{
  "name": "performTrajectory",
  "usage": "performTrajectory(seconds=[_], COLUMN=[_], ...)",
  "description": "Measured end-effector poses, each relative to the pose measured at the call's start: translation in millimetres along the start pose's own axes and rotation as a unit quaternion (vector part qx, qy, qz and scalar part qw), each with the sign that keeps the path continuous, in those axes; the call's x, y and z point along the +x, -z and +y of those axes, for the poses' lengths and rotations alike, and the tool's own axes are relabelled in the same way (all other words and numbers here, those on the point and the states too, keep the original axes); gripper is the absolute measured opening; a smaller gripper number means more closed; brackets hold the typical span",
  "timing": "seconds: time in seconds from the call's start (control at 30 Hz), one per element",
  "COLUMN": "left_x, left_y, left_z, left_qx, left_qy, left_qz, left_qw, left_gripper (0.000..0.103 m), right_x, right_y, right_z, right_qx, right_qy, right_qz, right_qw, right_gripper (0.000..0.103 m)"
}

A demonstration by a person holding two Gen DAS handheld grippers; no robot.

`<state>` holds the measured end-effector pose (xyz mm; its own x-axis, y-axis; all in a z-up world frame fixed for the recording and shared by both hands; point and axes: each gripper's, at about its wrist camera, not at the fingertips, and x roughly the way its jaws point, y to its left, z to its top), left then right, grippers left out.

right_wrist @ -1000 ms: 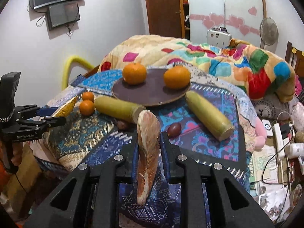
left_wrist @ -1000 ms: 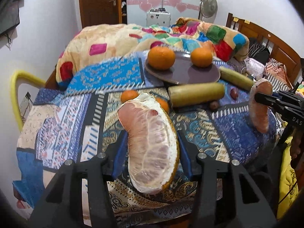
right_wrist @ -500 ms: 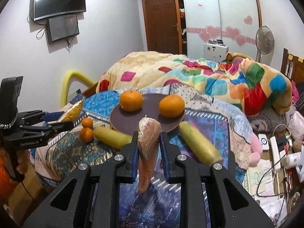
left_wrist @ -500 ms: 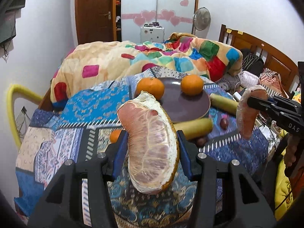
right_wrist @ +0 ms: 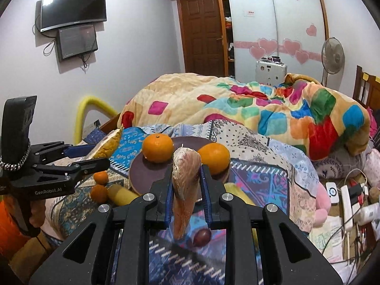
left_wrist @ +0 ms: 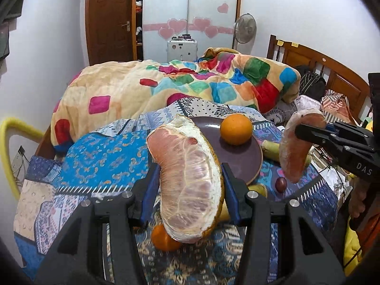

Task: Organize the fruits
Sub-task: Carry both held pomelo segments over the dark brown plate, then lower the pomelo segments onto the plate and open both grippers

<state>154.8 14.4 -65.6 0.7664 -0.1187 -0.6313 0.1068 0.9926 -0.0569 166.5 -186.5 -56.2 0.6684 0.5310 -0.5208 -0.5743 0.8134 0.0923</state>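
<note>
My left gripper (left_wrist: 190,182) is shut on a large peeled pomelo piece (left_wrist: 187,180) with rind on its back, held above the patterned cloth. My right gripper (right_wrist: 186,190) is shut on a thin pink pomelo segment (right_wrist: 185,185); that segment also shows in the left wrist view (left_wrist: 294,147). A dark round plate (right_wrist: 147,173) lies ahead with two oranges (right_wrist: 158,148) (right_wrist: 215,158) on it. Small tangerines (right_wrist: 99,185) and yellow-green sugarcane pieces (right_wrist: 121,194) lie beside the plate. The left gripper shows at the left of the right wrist view (right_wrist: 95,159).
A dark round fruit (right_wrist: 201,237) lies on the cloth below the right gripper. A colourful blanket (right_wrist: 261,109) is heaped behind the plate. Cables, chargers and papers (right_wrist: 349,201) lie at the right. A yellow rail (left_wrist: 14,142) stands at the left.
Both grippers have risen and moved toward the plate with their pomelo pieces. The plate and fruits now sit lower and closer in both views.
</note>
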Motion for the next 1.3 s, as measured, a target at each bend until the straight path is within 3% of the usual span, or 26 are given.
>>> performTrajectory(seconds=[0.3, 0.7, 0.9, 1.3], left_x=[35, 71, 86, 94], left_y=[-19, -35, -43, -44], left_z=[6, 7, 11, -6], left_qx=[0.012, 0.022, 0.010, 0.041], left_qy=[0.000, 0.003, 0.003, -0.005], left_qz=[0.004, 0.021, 0.032, 0.031], left_qw=[0.9999, 0.9995, 0.9994, 0.9987], left_gripper=[0.050, 0.050, 0.050, 0.052], right_x=[32, 75, 81, 82], right_y=[-13, -22, -32, -31], right_z=[7, 12, 9, 4], right_qx=[-0.017, -0.042, -0.051, -0.051], right_qy=[-0.013, -0.015, -0.001, 0.010], right_qz=[0.010, 0.053, 0.056, 0.057], right_qw=[1.000, 0.998, 0.997, 0.997], right_gripper=[0.019, 0.019, 0.019, 0.019])
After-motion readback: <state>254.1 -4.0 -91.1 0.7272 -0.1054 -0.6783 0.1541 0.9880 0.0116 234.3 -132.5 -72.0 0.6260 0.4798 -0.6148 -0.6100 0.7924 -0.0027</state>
